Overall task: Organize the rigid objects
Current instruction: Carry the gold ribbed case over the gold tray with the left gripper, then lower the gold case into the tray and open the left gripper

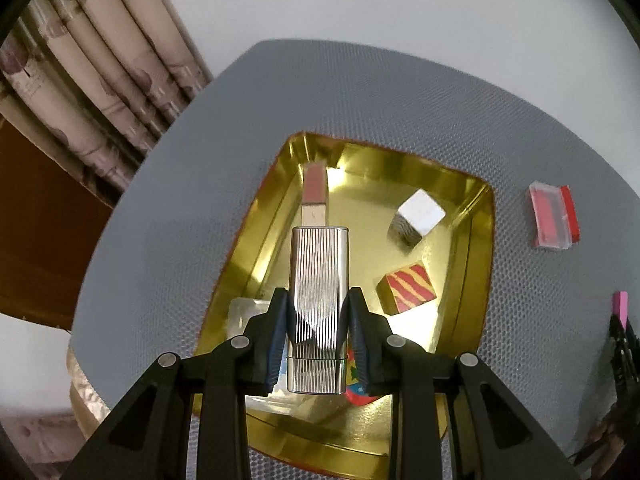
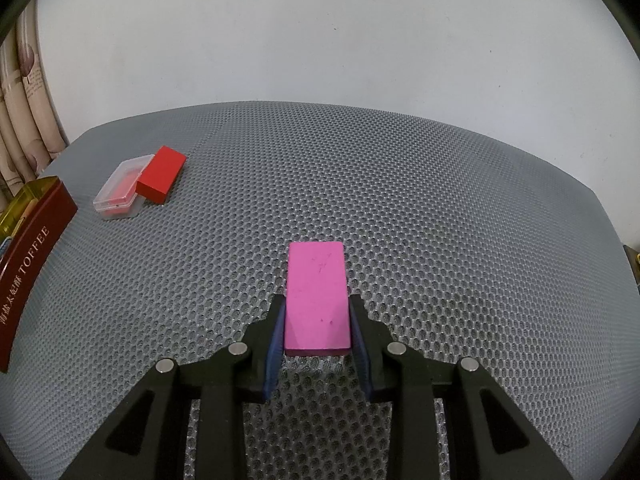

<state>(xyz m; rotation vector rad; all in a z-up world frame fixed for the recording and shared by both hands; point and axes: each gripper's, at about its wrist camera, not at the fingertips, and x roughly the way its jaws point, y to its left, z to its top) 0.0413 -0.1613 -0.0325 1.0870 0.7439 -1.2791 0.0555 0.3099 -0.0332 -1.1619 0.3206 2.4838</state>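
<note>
My left gripper (image 1: 318,312) is shut on a ribbed silver case (image 1: 318,280) and holds it over the gold tin (image 1: 472,264). Inside the tin lie a pink-and-silver bar (image 1: 314,196), a silver cube (image 1: 418,220), a red-and-yellow striped block (image 1: 406,288) and a clear block (image 1: 244,312); a colourful piece is partly hidden under the case. My right gripper (image 2: 317,320) is shut on a pink block (image 2: 317,296) just above the grey mesh mat (image 2: 440,200); this block's end also shows in the left wrist view (image 1: 621,304).
A clear plastic box (image 2: 120,192) and a red block (image 2: 160,180) lie together on the mat; they also show in the left wrist view (image 1: 554,216). The tin's dark red side (image 2: 28,272) reads TOFFEE. Curtains (image 1: 100,80) hang behind the mat's left edge.
</note>
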